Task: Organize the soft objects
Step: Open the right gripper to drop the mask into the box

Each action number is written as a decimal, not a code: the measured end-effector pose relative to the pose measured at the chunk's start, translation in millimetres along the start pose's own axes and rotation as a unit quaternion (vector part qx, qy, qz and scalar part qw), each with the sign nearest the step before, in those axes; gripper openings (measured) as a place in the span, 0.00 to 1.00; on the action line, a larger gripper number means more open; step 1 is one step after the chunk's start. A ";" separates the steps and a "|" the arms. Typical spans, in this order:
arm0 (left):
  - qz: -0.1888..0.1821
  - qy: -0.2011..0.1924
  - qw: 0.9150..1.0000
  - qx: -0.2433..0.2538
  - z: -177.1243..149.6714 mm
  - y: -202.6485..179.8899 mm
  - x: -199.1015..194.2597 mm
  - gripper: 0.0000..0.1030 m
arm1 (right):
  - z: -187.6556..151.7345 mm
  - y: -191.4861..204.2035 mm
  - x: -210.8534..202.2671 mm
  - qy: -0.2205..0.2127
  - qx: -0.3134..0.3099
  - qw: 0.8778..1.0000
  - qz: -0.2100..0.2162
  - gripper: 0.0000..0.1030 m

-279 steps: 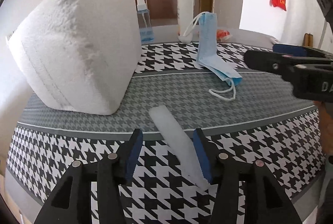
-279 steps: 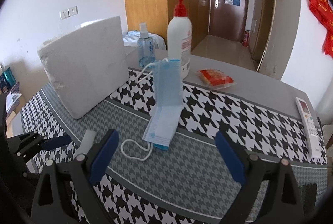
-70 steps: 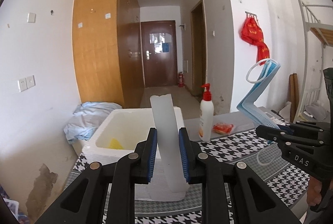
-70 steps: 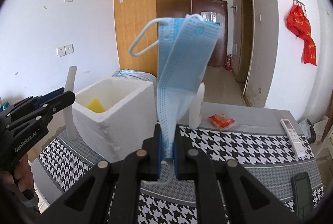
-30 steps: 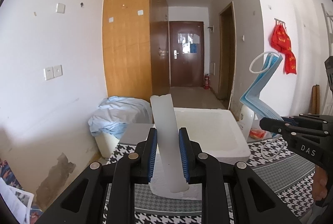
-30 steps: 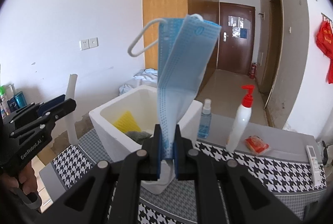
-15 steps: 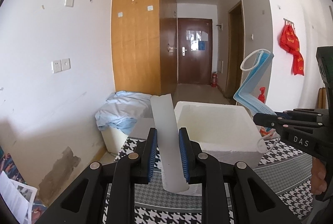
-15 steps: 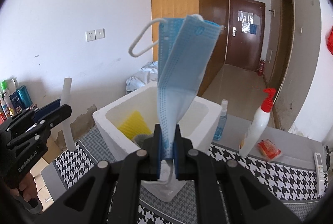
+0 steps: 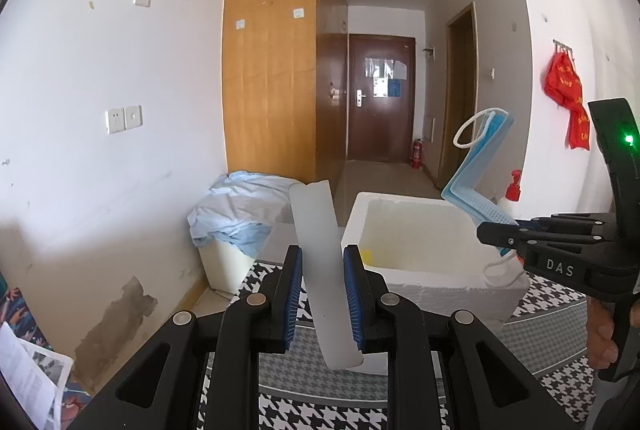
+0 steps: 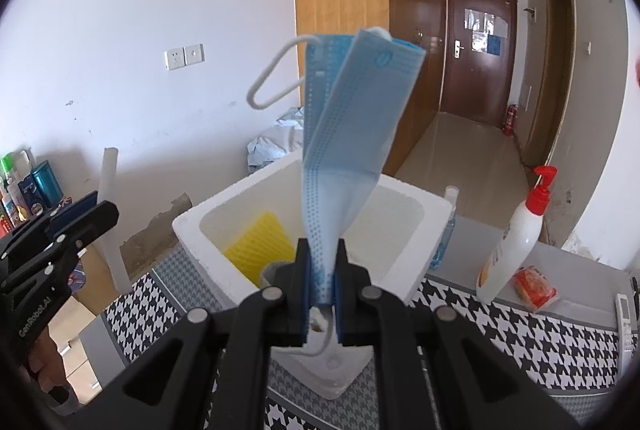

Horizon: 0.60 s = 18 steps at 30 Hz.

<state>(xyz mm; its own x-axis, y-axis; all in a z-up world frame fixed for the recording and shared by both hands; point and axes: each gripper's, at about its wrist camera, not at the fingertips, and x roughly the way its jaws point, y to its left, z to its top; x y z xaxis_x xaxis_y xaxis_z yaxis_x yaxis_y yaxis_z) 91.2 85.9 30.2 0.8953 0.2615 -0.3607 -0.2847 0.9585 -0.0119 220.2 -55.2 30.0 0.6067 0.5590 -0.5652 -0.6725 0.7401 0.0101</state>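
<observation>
Nearest to me, my left gripper (image 9: 322,296) is clamped on a pale foam strip (image 9: 320,270), which stands up between the blue pads and leans a little. My right gripper (image 10: 320,284) is pinched tight on the lower end of a blue face mask (image 10: 352,126); the mask rises above the jaws with one ear loop sticking out to the side and the other dangling below them.

Just past both grippers sits the white foam box (image 10: 404,190), open at the top, on the houndstooth tablecloth (image 10: 520,330). Inside it I see a yellow sponge-like piece (image 10: 256,246) and something grey beside it, so I judge part of the sorting already done. Neither thing I carry is in the box yet: the mask hangs above its near edge, and the strip is held off to the box's left, short of the rim.

What is left, as I read it, is to bring each piece over the opening and let go.

Further back on the table stand a pump bottle (image 10: 516,242), a small spray bottle (image 10: 446,230) and a red packet (image 10: 534,288); I take none of these for soft goods to sort.
</observation>
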 end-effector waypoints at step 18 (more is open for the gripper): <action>0.005 0.005 1.000 -0.011 -3.4 7.0 2.2 0.22 | 2.4 1.6 24.6 0.018 -0.008 1.000 -0.008 0.63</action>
<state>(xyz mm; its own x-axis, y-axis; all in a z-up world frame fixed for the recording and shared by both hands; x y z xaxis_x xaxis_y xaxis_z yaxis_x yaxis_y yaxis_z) 90.0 92.7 26.2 0.8887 0.2703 -0.3702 -0.3015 0.9531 -0.0277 235.0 -39.3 18.1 0.6025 0.5325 -0.5945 -0.6692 0.7430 -0.0126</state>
